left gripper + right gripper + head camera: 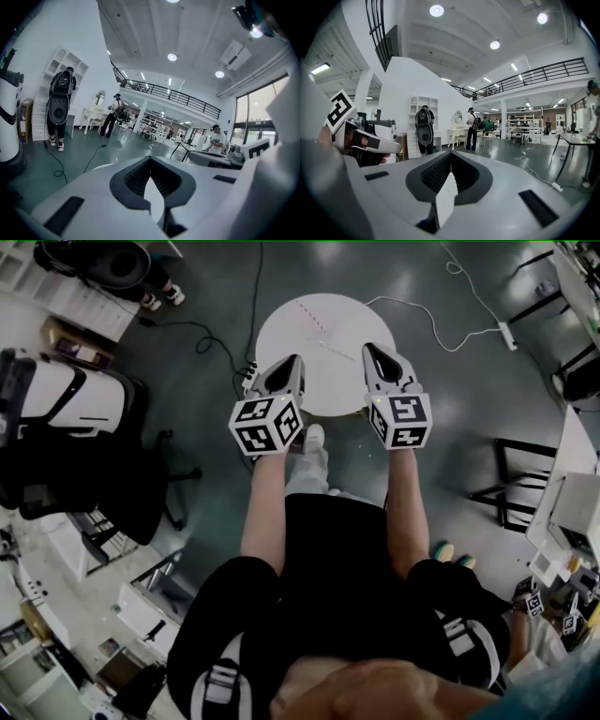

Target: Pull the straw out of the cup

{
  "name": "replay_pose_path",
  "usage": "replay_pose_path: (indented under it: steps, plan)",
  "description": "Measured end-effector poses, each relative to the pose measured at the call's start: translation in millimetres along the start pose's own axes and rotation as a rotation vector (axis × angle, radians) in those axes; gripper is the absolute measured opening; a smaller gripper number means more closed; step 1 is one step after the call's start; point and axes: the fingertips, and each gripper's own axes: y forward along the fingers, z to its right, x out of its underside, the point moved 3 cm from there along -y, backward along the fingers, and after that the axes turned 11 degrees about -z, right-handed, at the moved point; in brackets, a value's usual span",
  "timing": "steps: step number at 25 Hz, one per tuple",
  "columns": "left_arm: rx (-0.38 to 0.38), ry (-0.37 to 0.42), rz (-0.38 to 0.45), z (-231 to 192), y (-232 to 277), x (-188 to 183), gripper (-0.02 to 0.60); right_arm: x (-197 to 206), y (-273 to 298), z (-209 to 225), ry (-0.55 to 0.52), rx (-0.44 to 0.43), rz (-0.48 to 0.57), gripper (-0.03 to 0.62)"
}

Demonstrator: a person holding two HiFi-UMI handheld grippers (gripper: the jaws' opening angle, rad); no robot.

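Note:
In the head view a round white table (281, 329) stands on the grey floor in front of me. Two thin straw-like sticks lie on it, one reddish (313, 319) and one pale (337, 351). No cup shows in any view. My left gripper (297, 359) hovers over the table's near left edge and my right gripper (367, 347) over its near right edge. Both point forward and level. In the left gripper view (150, 158) and the right gripper view (451, 153) the jaws meet at their tips with nothing between them, and beyond them lies only the hall.
A black office chair (103, 479) and a white machine (66, 395) stand to the left. A black frame stand (525, 486) stands to the right. A white cable with a power strip (507, 335) crosses the floor behind the table. Several people (60, 110) stand far off in the hall.

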Motion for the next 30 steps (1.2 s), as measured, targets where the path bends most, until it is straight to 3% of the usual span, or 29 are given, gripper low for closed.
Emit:
replay_pose_path:
  steps: [3, 11, 30]
  plan:
    - [0.002, 0.007, -0.043, -16, 22, -1, 0.011, 3, 31, 11, -0.001, 0.03, -0.061, 0.018]
    - [-0.005, -0.03, -0.091, -67, 68, -19, 0.011, -17, 103, 2, -0.036, -0.077, -0.082, 0.018]
    - [0.098, -0.147, -0.214, -129, 196, -32, 0.011, -19, 204, 46, -0.034, -0.038, -0.24, 0.018]
